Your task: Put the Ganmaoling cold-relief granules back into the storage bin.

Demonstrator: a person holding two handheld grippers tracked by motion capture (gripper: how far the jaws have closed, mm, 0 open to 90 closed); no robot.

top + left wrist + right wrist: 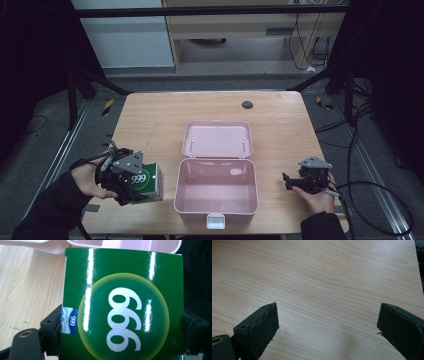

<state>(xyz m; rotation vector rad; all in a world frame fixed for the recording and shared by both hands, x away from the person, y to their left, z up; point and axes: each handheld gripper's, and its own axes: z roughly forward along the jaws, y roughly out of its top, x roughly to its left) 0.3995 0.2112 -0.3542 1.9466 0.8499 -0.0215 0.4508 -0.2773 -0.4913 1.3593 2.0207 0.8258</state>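
Note:
A glossy green box (148,181) printed with a white "999" sits near the table's front left, just left of the open pink case (216,207). My left gripper (131,189) is shut on the green box (122,307); its jaws press both sides of it in the left gripper view. The pink case has its lid (217,139) laid back flat and its inside holds nothing. At the front right my right gripper (288,182) rests low over the table, open, with bare wood between its fingers (258,327).
The wooden table (150,120) has a small dark round cap (247,104) near its far edge. The pink case rim (125,245) lies just beyond the green box. Cables trail off the table's right side (380,200).

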